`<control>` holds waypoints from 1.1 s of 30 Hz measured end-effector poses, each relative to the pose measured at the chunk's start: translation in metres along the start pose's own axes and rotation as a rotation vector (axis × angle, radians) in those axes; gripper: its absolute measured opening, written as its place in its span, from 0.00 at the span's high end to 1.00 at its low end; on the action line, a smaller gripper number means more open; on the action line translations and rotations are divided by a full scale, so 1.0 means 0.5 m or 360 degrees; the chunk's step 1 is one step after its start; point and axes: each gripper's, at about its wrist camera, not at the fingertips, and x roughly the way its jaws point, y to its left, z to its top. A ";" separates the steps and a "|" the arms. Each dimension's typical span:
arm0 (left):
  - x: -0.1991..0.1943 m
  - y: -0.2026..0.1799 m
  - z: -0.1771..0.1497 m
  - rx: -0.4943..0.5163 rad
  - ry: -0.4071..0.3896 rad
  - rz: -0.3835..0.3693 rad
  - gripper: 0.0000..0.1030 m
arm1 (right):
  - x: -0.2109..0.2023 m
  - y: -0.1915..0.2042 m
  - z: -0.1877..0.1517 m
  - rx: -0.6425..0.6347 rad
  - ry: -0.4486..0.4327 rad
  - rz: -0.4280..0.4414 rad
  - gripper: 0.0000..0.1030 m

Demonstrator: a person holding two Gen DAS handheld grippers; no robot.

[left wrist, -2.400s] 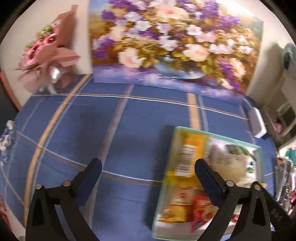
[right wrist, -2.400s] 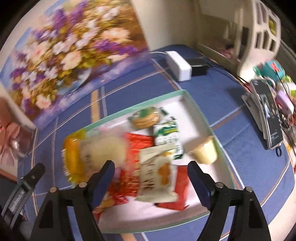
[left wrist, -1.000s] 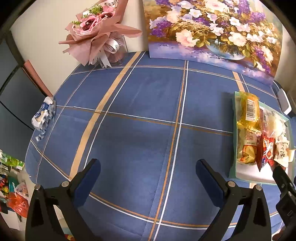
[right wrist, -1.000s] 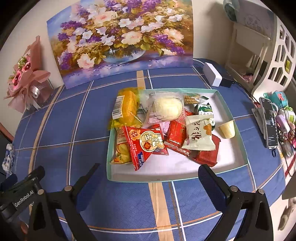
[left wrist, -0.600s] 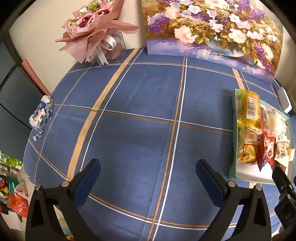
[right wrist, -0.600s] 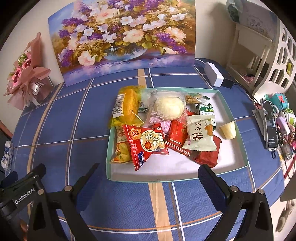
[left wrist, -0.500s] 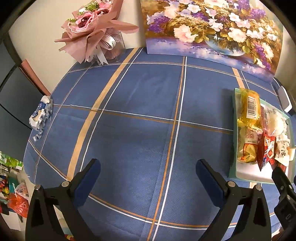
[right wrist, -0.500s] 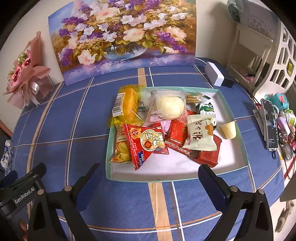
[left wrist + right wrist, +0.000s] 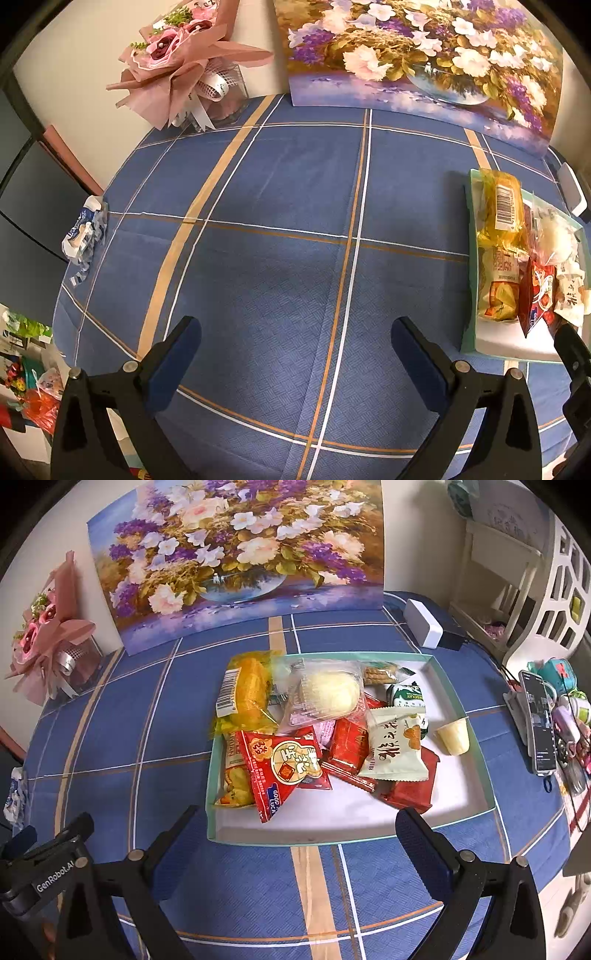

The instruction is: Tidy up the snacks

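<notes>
Desk [image 9: 177, 709] has a blue cloth with tan and white stripes. Flower painting [image 9: 236, 554] leans on the wall at the back, pink bouquet [image 9: 184, 62] in the left corner. White box [image 9: 423, 623] near the back right edge, phone [image 9: 539, 723] on a stand off the right side. Crumpled blue-white wrapper [image 9: 84, 236] at the left edge.

Tray [image 9: 476, 760], teal rim and white inside, sits on the desk's right half, holding the snacks in a loose overlapping heap towards its left and back. Yellow bag [image 9: 245, 694] with barcode hangs over the back-left rim. Clear pack with a pale bun [image 9: 327, 698] just beside it. Red triangular pack [image 9: 284, 766] at front-left, lying on other packets. White packet [image 9: 395, 749] on top of red packs [image 9: 410, 790]. Small jelly cup [image 9: 453, 735] alone on the right, on its side.

Left claw [image 9: 295, 349] spread wide, holding nothing, over bare cloth well left of the tray. Right claw [image 9: 295, 834] spread wide, holding nothing, just in front of the tray's near rim.
</notes>
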 end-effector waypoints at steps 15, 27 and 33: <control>0.003 -0.004 -0.001 0.0017 0.0003 0.0006 0.01 | 0.003 -0.002 0.000 0.0006 0.0010 -0.0005 0.00; 0.002 -0.006 0.001 0.0015 0.0005 0.0005 0.01 | 0.005 -0.002 -0.001 -0.0006 0.0016 -0.0011 0.00; 0.002 -0.007 0.001 0.0015 0.0006 0.0005 0.01 | 0.006 0.000 -0.001 -0.0008 0.0017 -0.0012 0.00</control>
